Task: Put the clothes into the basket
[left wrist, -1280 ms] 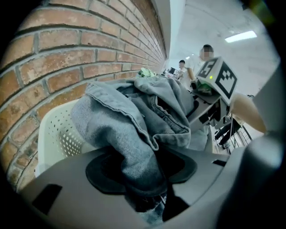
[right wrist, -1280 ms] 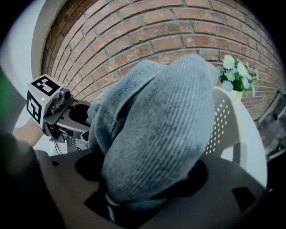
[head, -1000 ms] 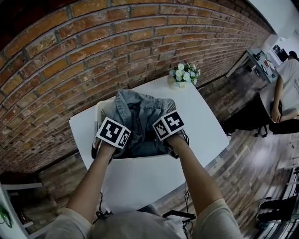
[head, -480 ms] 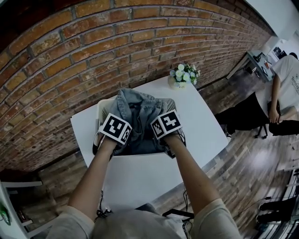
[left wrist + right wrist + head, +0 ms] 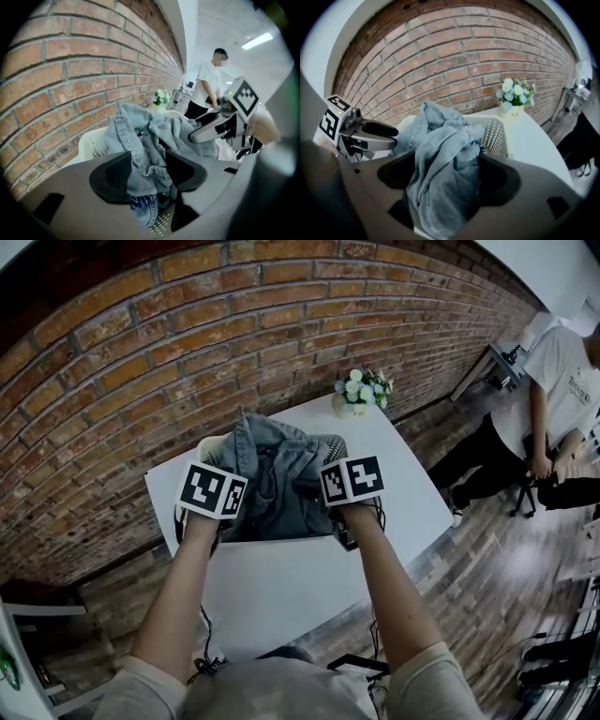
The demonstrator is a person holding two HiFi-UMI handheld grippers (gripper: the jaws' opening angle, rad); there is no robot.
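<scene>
Denim clothes [image 5: 277,474] were bunched between both pairs of tongs. The left tongs [image 5: 149,161] were clamped on a fold at the heap's left side. The right tongs [image 5: 447,161] gripped a thicker wad at its right, their jaws held well apart by the cloth. The heap sat in the white perforated basket [image 5: 494,133] and mounded above its rim. The basket stood at the counter's [image 5: 403,493] far edge by the brick wall [image 5: 187,343], with a vase of flowers [image 5: 361,395] at the far corner. This looked like the settling-in step. Next, the cloth probably needed lowering and tucking below the rim before either grip let go.
</scene>
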